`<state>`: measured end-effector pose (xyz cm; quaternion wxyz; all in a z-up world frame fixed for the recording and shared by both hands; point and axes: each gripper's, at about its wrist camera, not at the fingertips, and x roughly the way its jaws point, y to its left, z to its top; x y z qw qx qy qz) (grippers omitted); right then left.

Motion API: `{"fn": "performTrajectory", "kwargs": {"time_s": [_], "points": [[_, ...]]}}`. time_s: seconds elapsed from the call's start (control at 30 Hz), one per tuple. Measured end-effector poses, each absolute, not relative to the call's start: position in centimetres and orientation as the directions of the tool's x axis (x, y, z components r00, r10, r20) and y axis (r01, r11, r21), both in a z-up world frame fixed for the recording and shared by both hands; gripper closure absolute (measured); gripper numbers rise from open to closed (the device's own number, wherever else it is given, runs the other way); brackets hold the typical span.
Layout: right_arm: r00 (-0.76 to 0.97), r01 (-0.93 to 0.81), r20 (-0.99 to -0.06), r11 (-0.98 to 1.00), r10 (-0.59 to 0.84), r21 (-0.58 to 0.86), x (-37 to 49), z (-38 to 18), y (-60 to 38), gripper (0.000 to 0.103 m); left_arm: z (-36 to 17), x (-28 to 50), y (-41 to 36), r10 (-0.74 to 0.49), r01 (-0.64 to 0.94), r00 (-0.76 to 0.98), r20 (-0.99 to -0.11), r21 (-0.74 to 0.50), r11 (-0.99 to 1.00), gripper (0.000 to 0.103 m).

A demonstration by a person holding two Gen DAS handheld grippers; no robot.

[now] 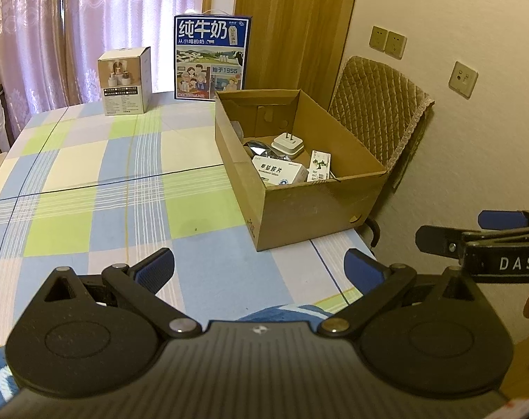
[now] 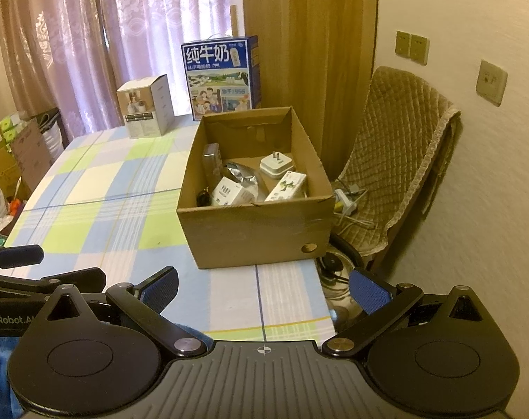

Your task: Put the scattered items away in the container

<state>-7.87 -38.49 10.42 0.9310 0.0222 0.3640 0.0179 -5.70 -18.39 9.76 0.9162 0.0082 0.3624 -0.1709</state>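
Note:
An open cardboard box (image 1: 320,206) stands on the checked tablecloth at the table's right edge; it also shows in the right wrist view (image 2: 254,234). Inside lie a white plug adapter (image 1: 288,142), a white medicine box (image 1: 280,171), a second small white box (image 1: 318,166), a silver foil packet (image 2: 241,173) and a dark item (image 2: 203,197). My left gripper (image 1: 259,274) is open and empty, low over the table's near edge. My right gripper (image 2: 264,291) is open and empty, beside it on the right, and shows from the side in the left wrist view (image 1: 453,232).
A blue milk carton case (image 1: 212,57) and a small white product box (image 1: 125,82) stand at the table's far end before curtains. A padded chair (image 1: 379,108) stands right of the table against the wall. Cables and a power strip (image 2: 346,200) lie on it.

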Motion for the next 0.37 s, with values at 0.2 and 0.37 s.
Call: {"fn": "performTrajectory", "kwargs": {"time_s": [0.2, 0.37], "points": [[0.735, -0.022, -0.676, 0.998, 0.053, 0.055, -7.84, 10.47, -38.45, 0.002, 9.77, -5.71, -18.36, -0.309, 0.32, 0.679, -0.666, -0.11, 0.941, 0.001], [0.734, -0.021, -0.678, 0.998, 0.052, 0.055, -7.87, 10.47, -38.45, 0.002, 9.83, -6.01, -18.46, -0.318, 0.337, 0.697, -0.643, -0.099, 0.936, 0.001]]}}
